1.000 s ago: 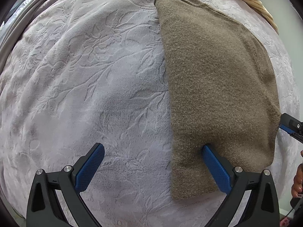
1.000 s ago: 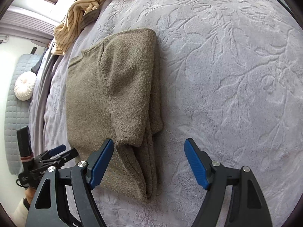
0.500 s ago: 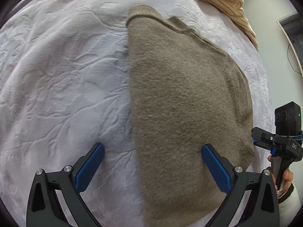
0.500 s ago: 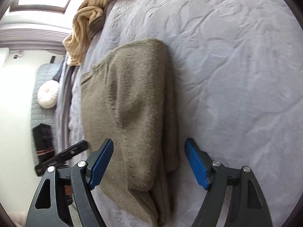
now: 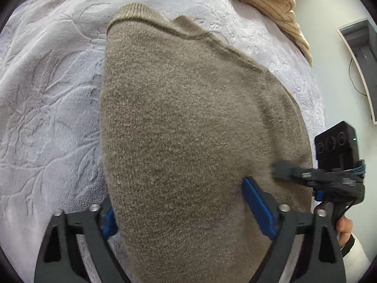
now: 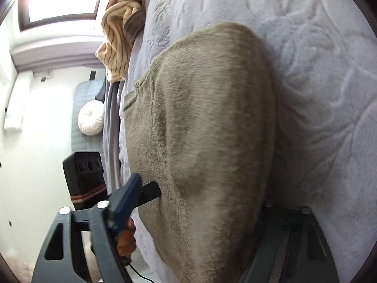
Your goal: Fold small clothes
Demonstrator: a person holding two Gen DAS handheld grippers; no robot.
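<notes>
A brown knitted sweater [image 5: 188,118], folded lengthwise, lies on the white embossed blanket [image 5: 47,118]. My left gripper [image 5: 182,212] straddles its near end. The left pad sits at the sweater's left edge, partly hidden by cloth, and the right pad lies on top; the jaws are closing. My right gripper [image 5: 299,179] comes in at the sweater's right edge. In the right wrist view the sweater [image 6: 212,118] bulges between the closing jaws of my right gripper [image 6: 205,202]. One pad is at its left edge; the other finger is hidden under cloth.
A yellow striped garment [image 5: 266,2] is heaped at the blanket's far edge. The bed's side edge drops off left of the sweater in the right wrist view, with a round white cushion [image 6: 90,118] on a grey quilted seat beyond. A hand [image 6: 126,235] holds the left gripper there.
Both grippers have moved forward onto the sweater's near end and come close together. The cloth now sits between both pairs of jaws, and the left pair stands narrower.
</notes>
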